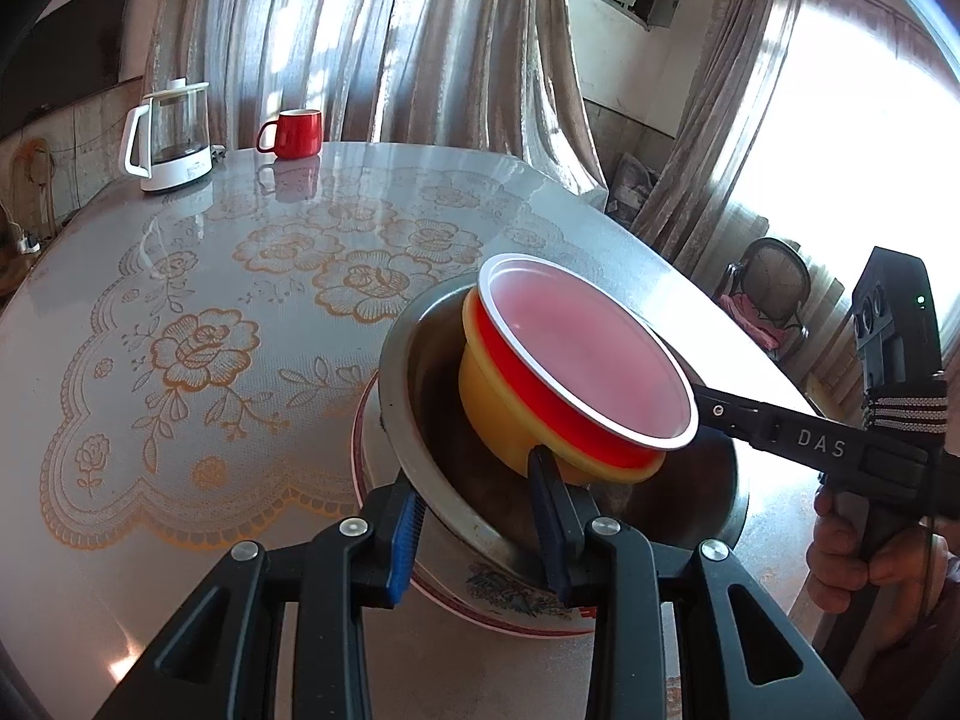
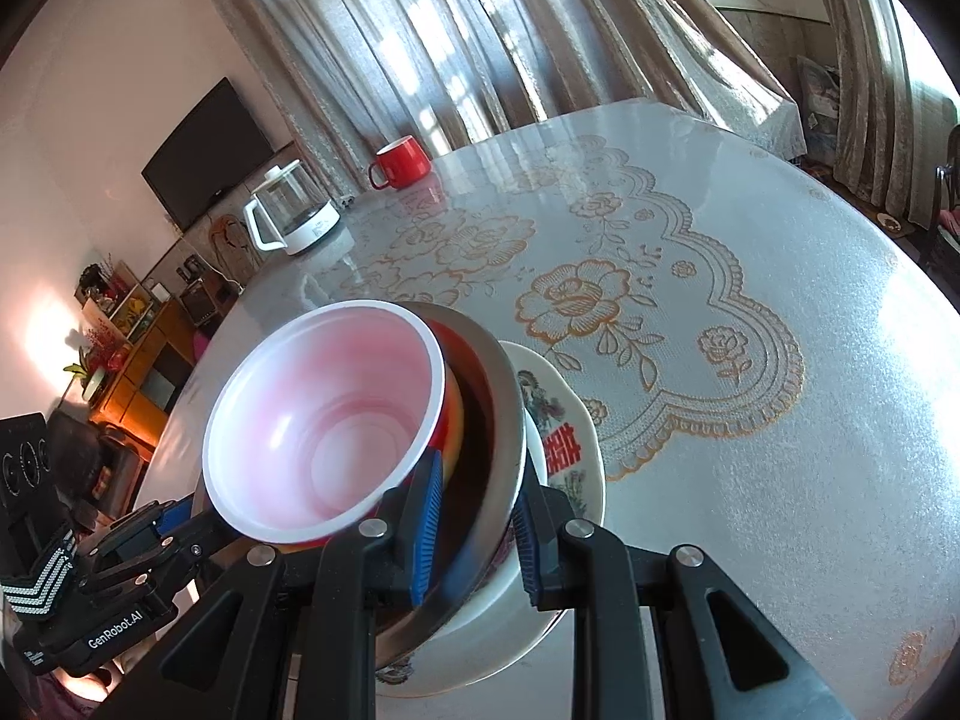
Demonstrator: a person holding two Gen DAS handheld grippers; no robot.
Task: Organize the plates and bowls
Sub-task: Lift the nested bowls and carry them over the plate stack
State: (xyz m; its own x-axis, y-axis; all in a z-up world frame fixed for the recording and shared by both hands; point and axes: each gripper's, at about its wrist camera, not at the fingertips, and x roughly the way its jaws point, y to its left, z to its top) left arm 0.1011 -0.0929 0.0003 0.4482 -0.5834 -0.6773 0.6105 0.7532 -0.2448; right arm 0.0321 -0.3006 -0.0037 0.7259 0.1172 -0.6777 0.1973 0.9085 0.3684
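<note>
Lace-patterned table [image 1: 198, 360] carries the stack: both grippers, left gripper [image 1: 480, 516] and right gripper [image 2: 474, 534], pinch the steel bowl [image 1: 420, 456] rim, holding nested red bowl [image 1: 576, 360]; lower both sides evenly onto the plate [image 2: 570, 420].

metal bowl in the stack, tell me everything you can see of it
The metal bowl is wide, shallow, steel-looking, with a bright rim and a dark, browned inside. It rests on a floral white plate on the table and holds a yellow bowl with a red, white-lined bowl nested in it. The left gripper and the right gripper each straddle its rim, one finger inside, one outside; whether the pads press it is unclear.
</note>
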